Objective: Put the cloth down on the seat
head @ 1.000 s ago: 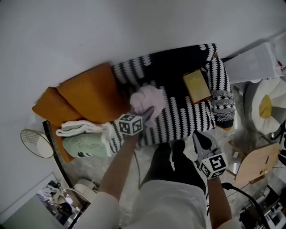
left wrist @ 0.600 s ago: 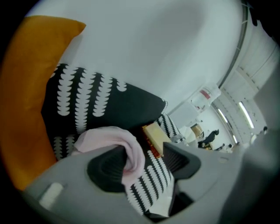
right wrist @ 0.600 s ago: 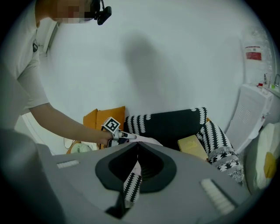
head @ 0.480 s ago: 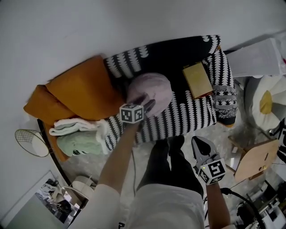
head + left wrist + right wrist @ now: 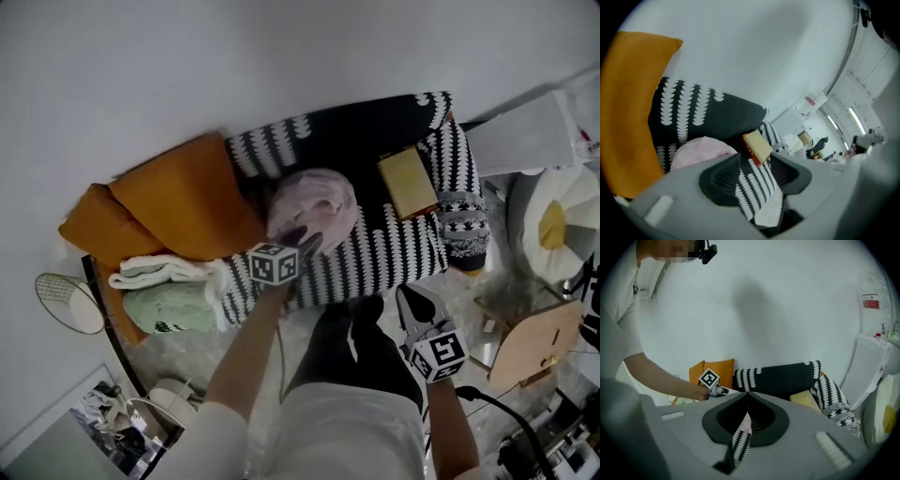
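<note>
The cloth (image 5: 314, 208) lies on the seat (image 5: 394, 253); only withdrawing seems left. At its 6 o'clock the left gripper (image 5: 305, 237) has its fingers apart, just narrowing, empty; the right gripper (image 5: 412, 298) has its fingers pressed together.

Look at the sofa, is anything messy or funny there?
The pink cloth lies in a crumpled heap on the seat, not spread flat. A yellow box sits near it. Nothing looks spilled or broken.

You'll find the pale pink cloth (image 5: 314, 208) bunched in a soft, rounded heap on the seat (image 5: 384, 258), a sofa draped in black fabric with rows of white scallops. It lies toward the seat's left part, near the orange cushion (image 5: 187, 202).
</note>
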The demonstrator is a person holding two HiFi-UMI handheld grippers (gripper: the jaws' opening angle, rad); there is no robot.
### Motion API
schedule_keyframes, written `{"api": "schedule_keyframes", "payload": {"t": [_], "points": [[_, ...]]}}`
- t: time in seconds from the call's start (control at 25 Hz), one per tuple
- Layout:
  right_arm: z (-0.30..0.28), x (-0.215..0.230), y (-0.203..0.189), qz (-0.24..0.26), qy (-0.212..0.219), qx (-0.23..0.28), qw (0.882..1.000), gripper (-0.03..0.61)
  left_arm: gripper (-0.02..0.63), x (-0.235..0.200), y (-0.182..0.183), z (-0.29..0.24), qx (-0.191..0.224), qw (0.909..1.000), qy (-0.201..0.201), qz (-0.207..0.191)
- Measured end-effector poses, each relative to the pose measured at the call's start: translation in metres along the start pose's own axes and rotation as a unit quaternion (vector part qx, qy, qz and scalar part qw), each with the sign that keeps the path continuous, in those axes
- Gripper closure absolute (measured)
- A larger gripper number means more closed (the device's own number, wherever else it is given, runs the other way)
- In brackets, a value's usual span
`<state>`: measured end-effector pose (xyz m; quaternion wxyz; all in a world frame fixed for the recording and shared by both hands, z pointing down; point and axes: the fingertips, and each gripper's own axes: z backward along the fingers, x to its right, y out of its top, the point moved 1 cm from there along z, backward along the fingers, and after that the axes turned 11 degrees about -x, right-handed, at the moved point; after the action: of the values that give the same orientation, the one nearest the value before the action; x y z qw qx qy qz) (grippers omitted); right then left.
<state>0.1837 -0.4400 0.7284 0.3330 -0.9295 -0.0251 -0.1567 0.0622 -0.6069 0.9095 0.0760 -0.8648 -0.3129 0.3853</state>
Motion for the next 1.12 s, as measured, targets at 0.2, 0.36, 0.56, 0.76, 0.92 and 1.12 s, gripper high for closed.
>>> {"api": "schedule_keyframes", "payload": {"t": [0.2,0.36,0.56,0.76,0.92,1.12], "points": [[0.030,-0.010,0.013,0.007,-0.009,0.022,1.000,0.574,0.506,0.046,0.007,0.047,0.031,0.9994,-0.003,-0.016],[0.058,-0.014,0.018,0.009,-0.015,0.042,0.999,0.574,0.545,0.078,0.011,0.079,0.065,0.9976,0.003,-0.023],[0.098,-0.024,0.007,0.019,-0.014,0.056,0.998,0.574,0.581,0.110,-0.010,0.110,0.092,0.9953,0.021,-0.021],[0.141,-0.022,-0.026,0.006,-0.009,0.069,0.998,0.574,0.612,0.153,-0.050,0.130,0.111,0.9929,0.040,-0.019],[0.170,-0.027,-0.059,0.008,-0.011,0.068,0.998,0.574,0.612,0.187,-0.086,0.145,0.131,0.9904,0.040,-0.017],[0.216,-0.034,-0.097,0.011,-0.022,0.072,0.997,0.574,0.614,0.237,-0.128,0.167,0.166,0.9852,0.032,-0.027]]}}
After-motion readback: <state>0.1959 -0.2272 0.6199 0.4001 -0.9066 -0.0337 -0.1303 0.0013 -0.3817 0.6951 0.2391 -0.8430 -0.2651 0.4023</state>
